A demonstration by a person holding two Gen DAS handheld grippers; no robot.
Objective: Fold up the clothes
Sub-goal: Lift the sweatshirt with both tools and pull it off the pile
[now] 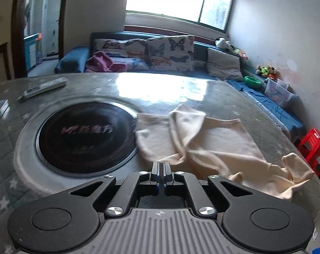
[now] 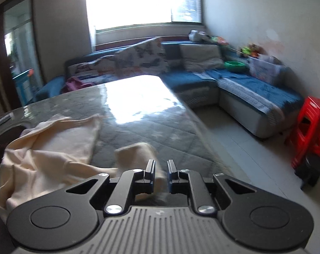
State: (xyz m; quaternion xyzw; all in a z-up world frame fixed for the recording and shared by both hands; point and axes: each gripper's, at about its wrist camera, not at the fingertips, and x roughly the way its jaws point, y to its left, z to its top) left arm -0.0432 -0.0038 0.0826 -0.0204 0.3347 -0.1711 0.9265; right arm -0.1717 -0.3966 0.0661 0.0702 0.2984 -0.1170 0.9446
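Cream garment lies rumpled on quilted table, stretching from black round hob toward near right edge

Left gripper pressed together, tips at garment's near hem, no cloth visibly pinched

Right gripper parted a little, loose corner flap between jaws, pads not pressing; this hand nearer free corner

Remote far left, red stool off table; neither obstructs

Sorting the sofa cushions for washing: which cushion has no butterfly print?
The plain grey cushion, at the right end of the row by the sofa's corner. The cushions to its left carry butterflies; this one shows no pattern.
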